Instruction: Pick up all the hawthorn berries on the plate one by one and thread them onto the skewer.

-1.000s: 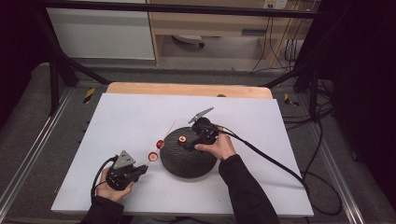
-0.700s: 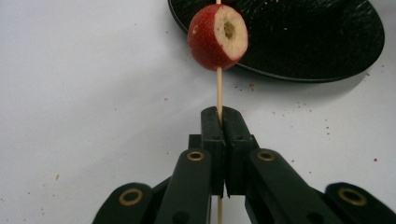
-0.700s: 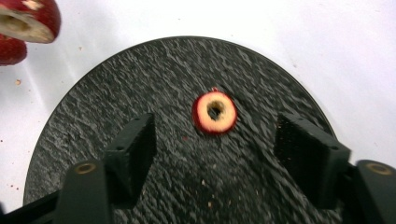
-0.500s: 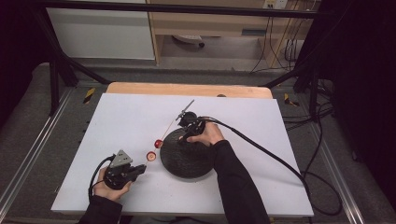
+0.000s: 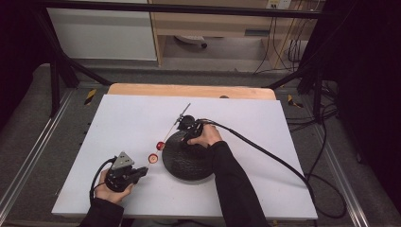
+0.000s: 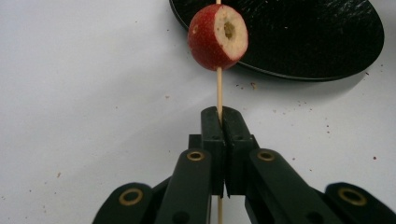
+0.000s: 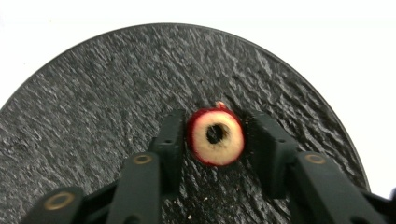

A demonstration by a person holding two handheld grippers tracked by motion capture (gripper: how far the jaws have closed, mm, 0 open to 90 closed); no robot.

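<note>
The cored red fruit [image 7: 216, 137], small, light and bruisable, is lying on the black plate [image 7: 93, 116], hole facing the right gripper [image 7: 217, 140], whose jaws have just been narrowing around its sides, while at 8 o'clock the left gripper [image 6: 219, 122] is pinching a skewer [image 6: 218, 88] carrying 1 fruit piece [image 6: 218, 37], tip toward the plate.

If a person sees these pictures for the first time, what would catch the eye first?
Probably the red cored fruit threaded on a thin wooden skewer, which the left gripper pinches shut just above the white table. Next, the black plate at the table's middle, where a second cored fruit piece lies between the right gripper's jaws, which have just been closing.
</note>
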